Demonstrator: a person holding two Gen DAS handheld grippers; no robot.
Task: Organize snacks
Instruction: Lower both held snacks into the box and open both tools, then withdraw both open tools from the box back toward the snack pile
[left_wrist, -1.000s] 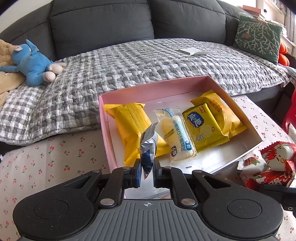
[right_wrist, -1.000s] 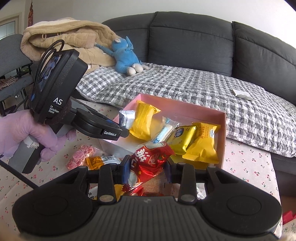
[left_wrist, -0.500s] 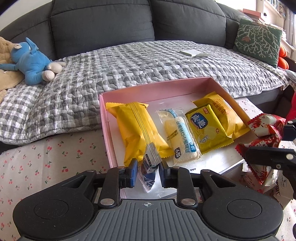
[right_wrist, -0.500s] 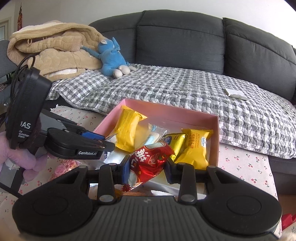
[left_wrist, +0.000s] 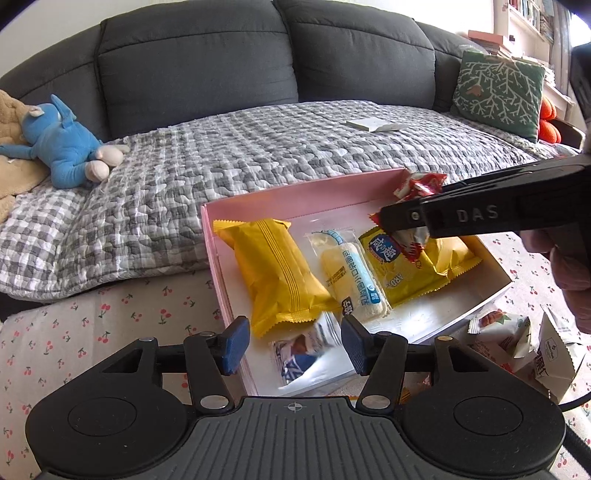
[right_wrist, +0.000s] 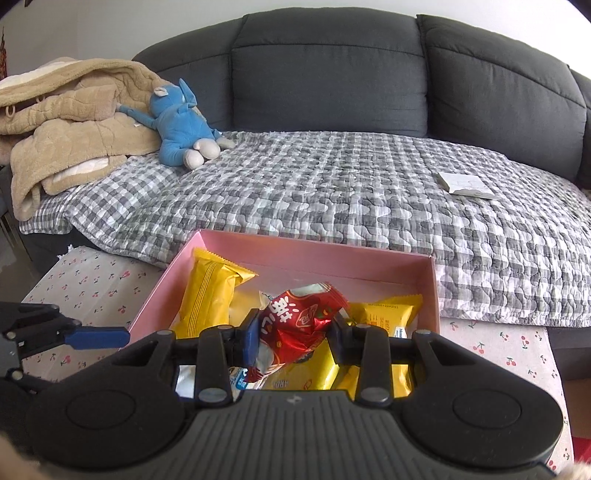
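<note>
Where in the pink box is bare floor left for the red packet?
Bare floor in the pink box: the back strip along the far wall, and the front right corner past the silver packet. The middle is crowded: yellow packet, clear-wrapped bar.

Both grippers are the same chunky black plastic build. The left gripper (left_wrist: 291, 345) has a ribbed dark grey top plate with a little crosshair mark in the middle, two round dished caps either side, silver screw heads on the linkage arms and blue pads on the jaws. The right gripper (right_wrist: 293, 338) looks identical, and from the side its body has "DAS" moulded in raised letters.
</note>
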